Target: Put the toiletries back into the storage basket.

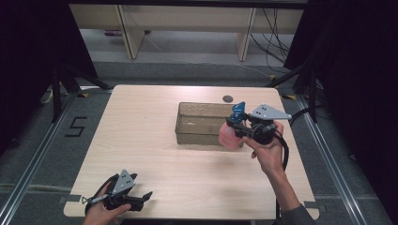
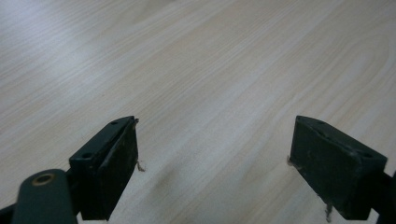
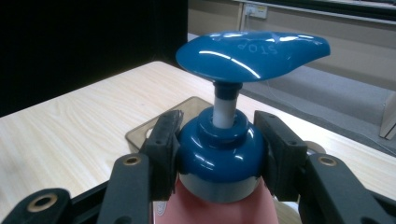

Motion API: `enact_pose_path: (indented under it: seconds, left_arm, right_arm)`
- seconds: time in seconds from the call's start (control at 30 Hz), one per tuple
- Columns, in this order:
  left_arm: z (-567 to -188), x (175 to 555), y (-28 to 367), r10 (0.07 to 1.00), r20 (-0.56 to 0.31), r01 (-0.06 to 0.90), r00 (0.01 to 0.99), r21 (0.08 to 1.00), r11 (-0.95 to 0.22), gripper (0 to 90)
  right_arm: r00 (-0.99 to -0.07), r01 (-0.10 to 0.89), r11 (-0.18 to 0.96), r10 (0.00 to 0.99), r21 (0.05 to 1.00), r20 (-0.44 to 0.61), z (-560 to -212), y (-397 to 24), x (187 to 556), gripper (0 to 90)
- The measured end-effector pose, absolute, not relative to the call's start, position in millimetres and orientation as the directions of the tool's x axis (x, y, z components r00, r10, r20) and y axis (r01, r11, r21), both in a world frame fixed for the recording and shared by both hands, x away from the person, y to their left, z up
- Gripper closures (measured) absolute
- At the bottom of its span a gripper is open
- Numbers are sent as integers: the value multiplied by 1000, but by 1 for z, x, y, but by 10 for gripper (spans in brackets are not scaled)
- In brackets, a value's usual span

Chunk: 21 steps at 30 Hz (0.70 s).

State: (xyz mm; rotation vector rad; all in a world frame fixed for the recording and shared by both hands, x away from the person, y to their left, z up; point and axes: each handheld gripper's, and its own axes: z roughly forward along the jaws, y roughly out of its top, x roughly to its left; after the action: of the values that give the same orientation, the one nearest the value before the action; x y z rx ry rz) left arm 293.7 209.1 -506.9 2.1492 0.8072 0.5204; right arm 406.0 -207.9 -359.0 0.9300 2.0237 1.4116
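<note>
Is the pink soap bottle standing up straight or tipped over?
Upright. In the right gripper view its blue pump top points up, and the right gripper clamps the bottle at the neck.

A: Your left gripper sits low at the near edge, hand wrapped round it, jaws standing wide apart with nothing between them.

B: And your right gripper is raised, forearm stretched forward, hand underneath the body, grey plate on top. Its jaws are clamped from both sides on what you're carrying
</note>
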Motion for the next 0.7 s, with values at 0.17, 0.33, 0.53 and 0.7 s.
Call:
enact_pose_path:
  seconds: [0.17,0.33,0.53,0.7]
  left_arm:
    - [-507,293,208,700,67,399,711,781,-480,150]
    - [-506,294,209,697,91,388,711,776,-497,150]
    - [-506,294,211,693,95,389,715,770,-506,150]
    - [-506,294,210,693,96,388,715,769,-508,150]
  right_arm:
    - [-631,243,218,776,945,-17,-356,-209,417,535]
    - [-619,254,215,785,943,-12,-356,-210,426,535]
    - [-601,258,211,799,943,-15,-357,-210,438,535]
    - [-581,273,192,814,943,3,-358,-212,448,535]
